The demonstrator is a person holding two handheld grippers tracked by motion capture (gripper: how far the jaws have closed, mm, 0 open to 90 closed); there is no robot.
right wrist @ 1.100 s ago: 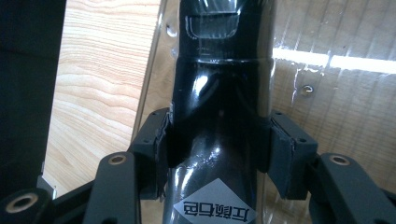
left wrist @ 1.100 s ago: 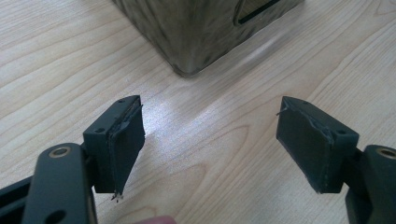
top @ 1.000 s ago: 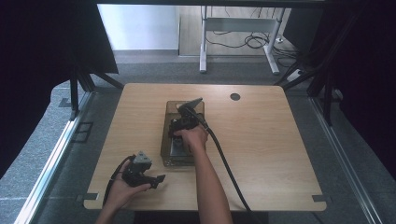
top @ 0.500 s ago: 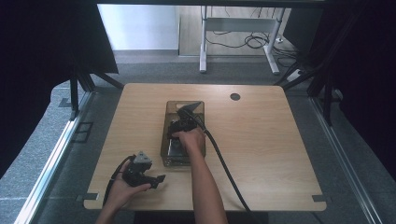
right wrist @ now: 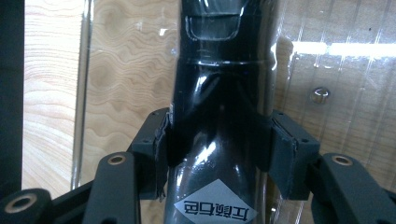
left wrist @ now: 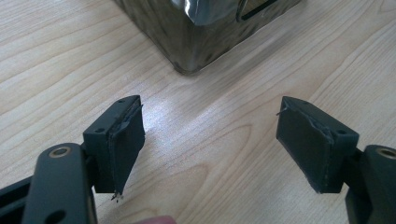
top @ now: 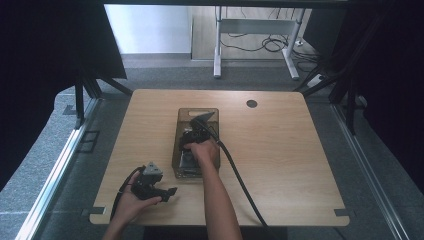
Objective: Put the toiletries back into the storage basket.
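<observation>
**Right tool clamped on a black bottle inside the clear bin**

The wooden tabletop point(top: 280, 165) takes up most of the scene, pale grain all over, with a small dark hole near its far edge. Around it lies grey floor, and a white desk frame with loose cables stands beyond.

Near the middle of the tabletop sits a smoky, see-through bin point(top: 196, 142), long side running away from the person, with a handle slot in its far wall. In the left tool's view one rounded corner of it point(left wrist: 196, 32) stands just ahead on the wood.

Inside the bin lies a glossy black bottle point(right wrist: 219, 93). It bears a grey diamond label with printed characters near the bottom of the right tool's view.

The right tool point(top: 194, 141) reaches down into the bin, its cable trailing back across the wood. Its pads press on the bottle from both sides, so it is grasping the bottle.

The left tool point(top: 172, 191) rests low near the front left edge, well apart from the right one. Its jaws stand wide and released, with bare wood between them point(left wrist: 210, 140).
</observation>
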